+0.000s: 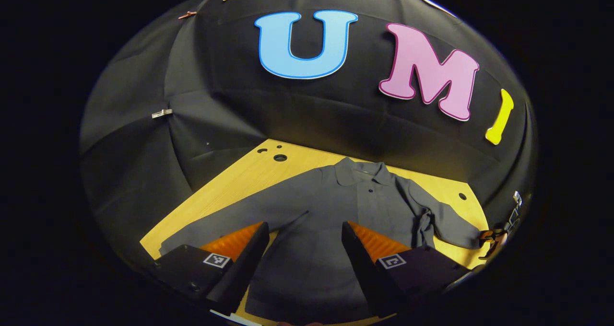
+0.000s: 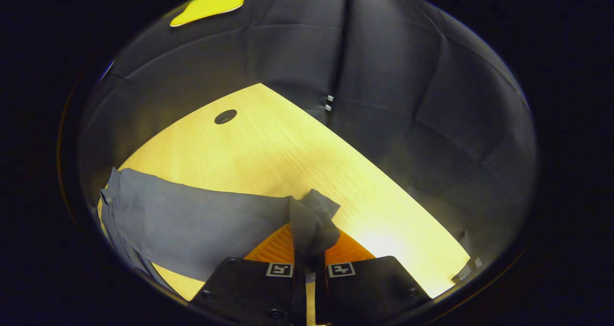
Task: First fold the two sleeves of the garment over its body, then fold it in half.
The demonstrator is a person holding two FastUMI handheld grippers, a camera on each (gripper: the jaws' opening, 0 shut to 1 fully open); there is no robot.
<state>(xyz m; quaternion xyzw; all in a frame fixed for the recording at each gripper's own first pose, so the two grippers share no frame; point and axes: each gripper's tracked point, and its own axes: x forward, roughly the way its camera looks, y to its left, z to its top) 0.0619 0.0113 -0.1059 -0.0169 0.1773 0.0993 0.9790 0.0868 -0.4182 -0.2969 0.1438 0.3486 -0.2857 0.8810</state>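
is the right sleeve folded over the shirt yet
Not yet: the sleeve lies out to the side, cuff pinched in the right gripper.

Garment (image 1: 336, 220) hem cut off (bottom edge).

Recording booth; black cloth wall (image 1: 144, 124) (creased) behind wooden table (image 2: 288, 144).

Light wooden table (image 1: 249, 172) with round holes, black cloth wall (image 1: 192, 76) draped close behind, creased.
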